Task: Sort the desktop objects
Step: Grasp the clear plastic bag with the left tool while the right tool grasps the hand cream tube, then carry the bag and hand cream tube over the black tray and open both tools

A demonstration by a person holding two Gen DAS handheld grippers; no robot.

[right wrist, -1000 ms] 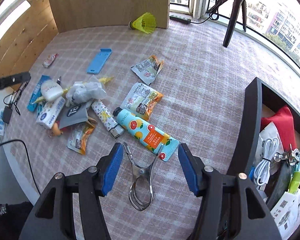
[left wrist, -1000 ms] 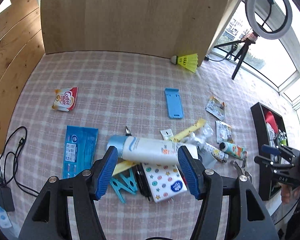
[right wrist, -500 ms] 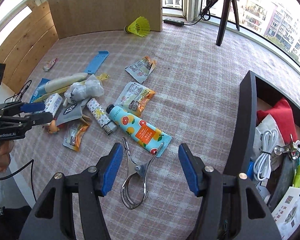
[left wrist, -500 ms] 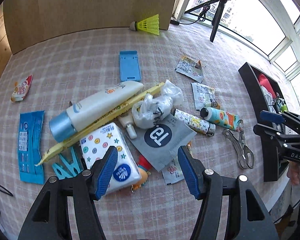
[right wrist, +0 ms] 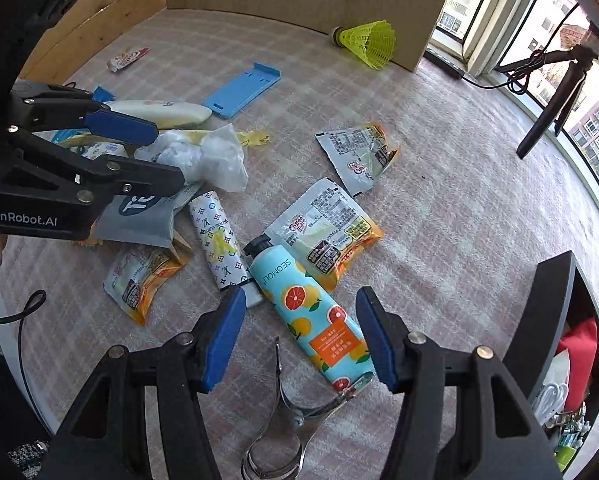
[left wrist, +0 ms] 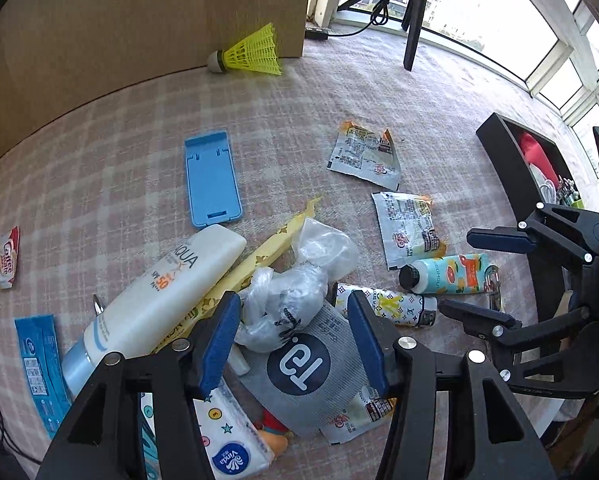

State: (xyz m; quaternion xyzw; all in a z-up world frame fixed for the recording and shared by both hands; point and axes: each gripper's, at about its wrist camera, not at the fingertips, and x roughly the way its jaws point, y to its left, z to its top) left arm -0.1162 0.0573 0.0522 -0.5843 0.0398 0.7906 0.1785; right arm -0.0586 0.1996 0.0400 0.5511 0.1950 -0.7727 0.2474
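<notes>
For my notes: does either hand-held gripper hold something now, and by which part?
Nothing held. Left hand-held gripper is closing above the crumpled plastic bag; right hand-held gripper is open over the citrus tube.

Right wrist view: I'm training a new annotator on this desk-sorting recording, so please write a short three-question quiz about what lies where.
1. True or false: the yellow shuttlecock lies inside the black organizer box.
2. Which thing lies on the cloth between the open fingers of the right tool?
A) the shuttlecock
B) the fruit-print tube
C) the organizer box
3. Fill in: the metal clip meets the tube at its ___ end (capped or crimped).

Key: 1 false; 2 B; 3 crimped.
</notes>
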